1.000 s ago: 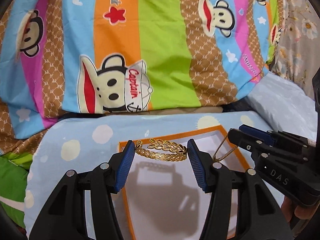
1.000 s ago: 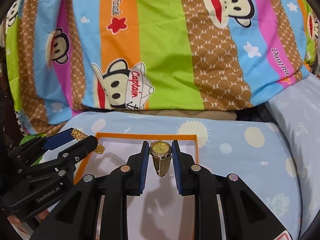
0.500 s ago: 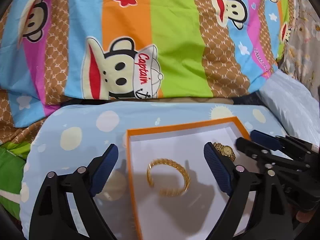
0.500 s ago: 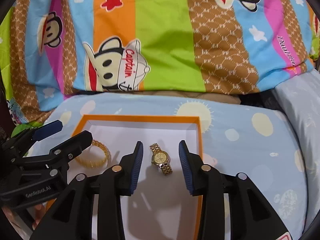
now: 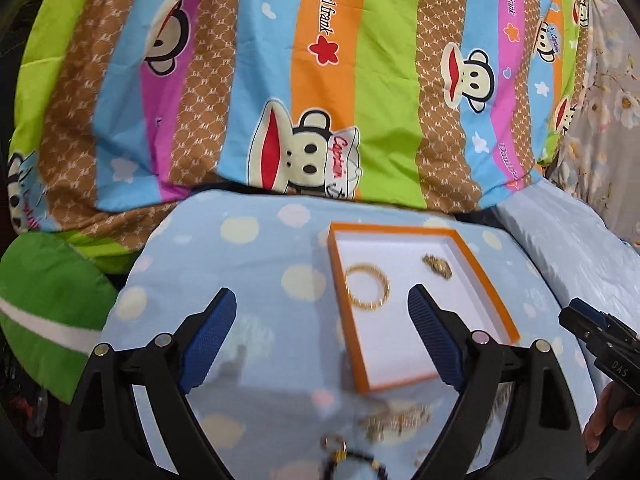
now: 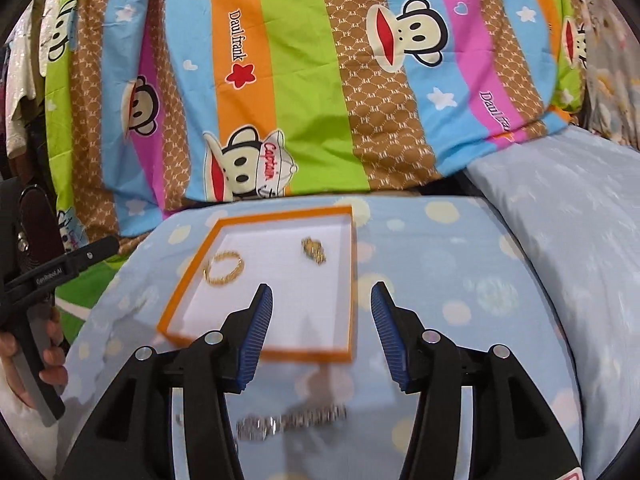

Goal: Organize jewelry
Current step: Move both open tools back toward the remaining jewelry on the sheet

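The gold bangle and gold watch are lying in the orange-rimmed tray, well apart. More jewelry is waiting, blurred, near you: a silver bracelet only the right view is showing. Your left gripper is hanging wide and empty; your right gripper is opening, empty.
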Available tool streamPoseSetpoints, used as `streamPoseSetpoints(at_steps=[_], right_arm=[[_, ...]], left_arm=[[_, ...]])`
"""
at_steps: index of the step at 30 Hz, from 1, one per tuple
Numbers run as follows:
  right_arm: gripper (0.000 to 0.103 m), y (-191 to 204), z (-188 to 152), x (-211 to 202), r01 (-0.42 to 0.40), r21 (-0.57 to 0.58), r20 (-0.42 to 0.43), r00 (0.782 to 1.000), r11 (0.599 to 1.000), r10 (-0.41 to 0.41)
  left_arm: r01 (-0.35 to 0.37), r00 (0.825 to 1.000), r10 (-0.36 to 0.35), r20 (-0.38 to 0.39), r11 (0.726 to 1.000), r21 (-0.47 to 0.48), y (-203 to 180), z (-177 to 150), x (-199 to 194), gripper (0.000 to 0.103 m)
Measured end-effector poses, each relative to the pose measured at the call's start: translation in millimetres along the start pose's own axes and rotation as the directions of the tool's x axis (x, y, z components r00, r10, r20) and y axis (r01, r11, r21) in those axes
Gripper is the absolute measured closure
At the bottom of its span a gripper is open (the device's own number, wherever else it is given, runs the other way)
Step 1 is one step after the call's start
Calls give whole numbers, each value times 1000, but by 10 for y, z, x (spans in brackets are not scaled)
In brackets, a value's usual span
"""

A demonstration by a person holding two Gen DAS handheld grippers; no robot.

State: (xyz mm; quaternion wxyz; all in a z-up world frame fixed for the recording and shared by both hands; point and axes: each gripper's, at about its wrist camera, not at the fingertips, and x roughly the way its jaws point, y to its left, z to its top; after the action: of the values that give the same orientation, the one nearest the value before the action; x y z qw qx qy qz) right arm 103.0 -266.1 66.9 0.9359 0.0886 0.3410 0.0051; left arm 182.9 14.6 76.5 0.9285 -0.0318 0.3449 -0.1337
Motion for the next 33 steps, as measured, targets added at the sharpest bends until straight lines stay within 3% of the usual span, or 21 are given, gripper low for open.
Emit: streamPoseSetpoints(at_steps=[10, 18, 24, 33], right_arm=[[52, 225, -744, -357, -22, -15, -64, 998, 1000, 21], [52, 431, -1115, -453, -25, -68, -105, 994, 997, 18], [52, 486, -1213, -428, -20, -99, -123, 992, 995, 7], [52, 514, -1142, -351, -36, -115, -117, 993, 993, 23]], left_arm=[[16, 997, -12, -81, 998, 56, -174, -842, -405, 18], [45, 987, -37, -154, 998, 50, -253, -1350, -482, 18], [24, 981, -19, -192, 999, 25, -214, -1507, -432, 18], [-5, 979, 9, -206, 1000, 19, -245, -1446, -235, 18]])
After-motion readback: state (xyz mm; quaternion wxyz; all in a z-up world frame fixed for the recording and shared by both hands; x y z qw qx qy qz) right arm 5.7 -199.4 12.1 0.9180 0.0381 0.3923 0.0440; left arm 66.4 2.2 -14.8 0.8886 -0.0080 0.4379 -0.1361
